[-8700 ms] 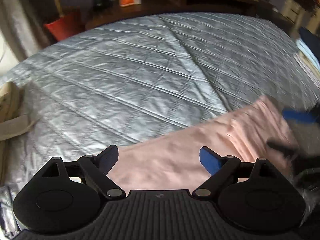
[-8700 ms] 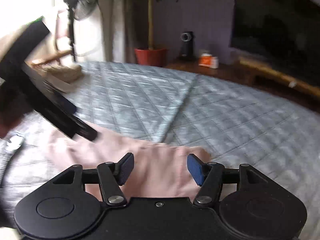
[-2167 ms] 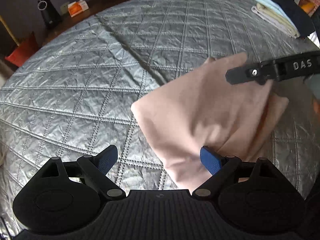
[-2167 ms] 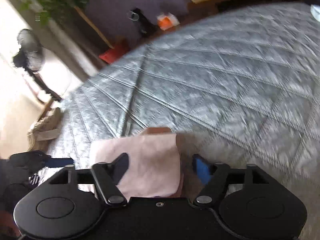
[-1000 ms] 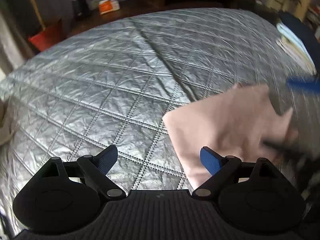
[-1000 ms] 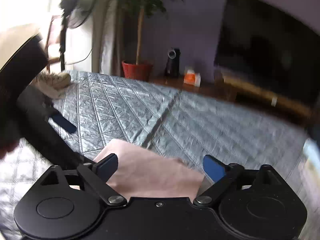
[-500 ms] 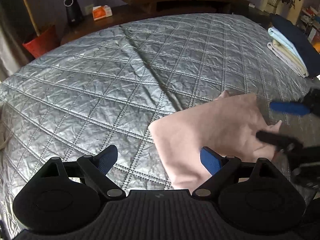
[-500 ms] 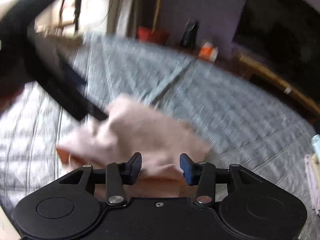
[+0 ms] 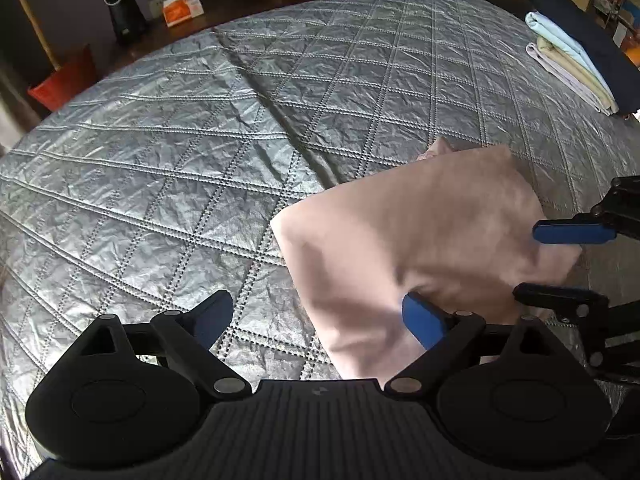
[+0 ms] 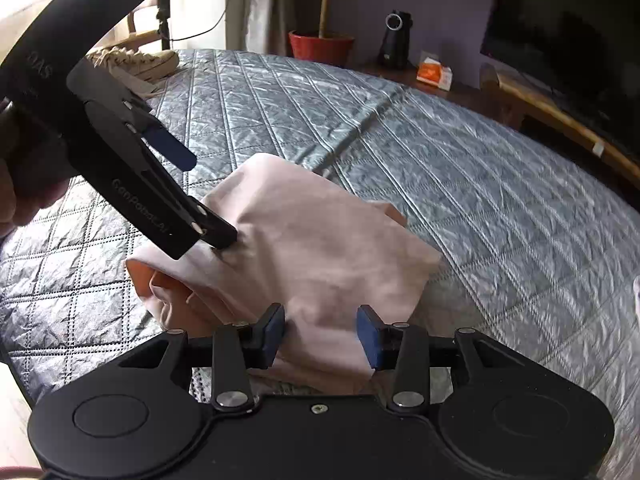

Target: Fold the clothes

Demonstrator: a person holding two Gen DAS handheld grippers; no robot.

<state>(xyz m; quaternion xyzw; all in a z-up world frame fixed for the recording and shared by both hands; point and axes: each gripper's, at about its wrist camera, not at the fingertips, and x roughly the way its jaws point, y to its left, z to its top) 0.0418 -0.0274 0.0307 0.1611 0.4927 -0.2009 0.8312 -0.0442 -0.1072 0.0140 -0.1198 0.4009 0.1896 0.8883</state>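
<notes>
The pink cloth [image 9: 416,236] lies folded small on the grey bed cover [image 9: 200,160], near its edge. A stack of folded clothes [image 9: 568,64] waits far off. The left gripper [image 9: 320,316] has fingers spread wide. The right gripper [image 10: 320,330] has just been closing, cloth between its fingers, not pinched yet. Moving it looks left.

Both grippers are built in matte black plastic: the left gripper [image 9: 318,316] and right gripper [image 10: 321,334] carry blue pads, silver pivot screws, round side discs; pale lettering is moulded along the left one's arm
</notes>
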